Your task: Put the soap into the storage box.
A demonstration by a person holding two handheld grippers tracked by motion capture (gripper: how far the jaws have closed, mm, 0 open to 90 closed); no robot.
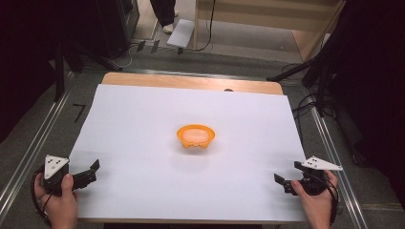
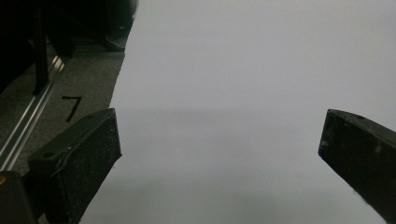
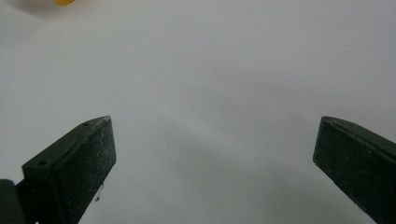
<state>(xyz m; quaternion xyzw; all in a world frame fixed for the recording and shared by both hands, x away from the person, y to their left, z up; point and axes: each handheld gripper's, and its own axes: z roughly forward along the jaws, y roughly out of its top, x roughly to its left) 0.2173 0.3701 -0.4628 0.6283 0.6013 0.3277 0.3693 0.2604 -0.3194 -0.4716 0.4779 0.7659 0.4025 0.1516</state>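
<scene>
The counter is a wooden top, almost wholly covered by a large white sheet that leaves only a strip of wood bare along the far edge. The sheet reaches the near edge and both side edges, and it fills most of both gripper views as plain, flat white.

At the near left corner of the counter a hand holds the left gripper, which points inward over the sheet toward the middle. Its grey three-cornered plate sits on top. In the left gripper view its two black jaws stand wide apart with bare sheet between them, so the left gripper is released and holds nothing.

At the near right corner another hand holds the right gripper, which also points inward. In the right gripper view its jaws are spread just as wide over bare sheet; the right gripper is released too.

A small orange bowl stands upright near the middle of the counter, well apart from both grippers, with something pale inside. A sliver of the bowl shows at the top of the right gripper view.
</scene>
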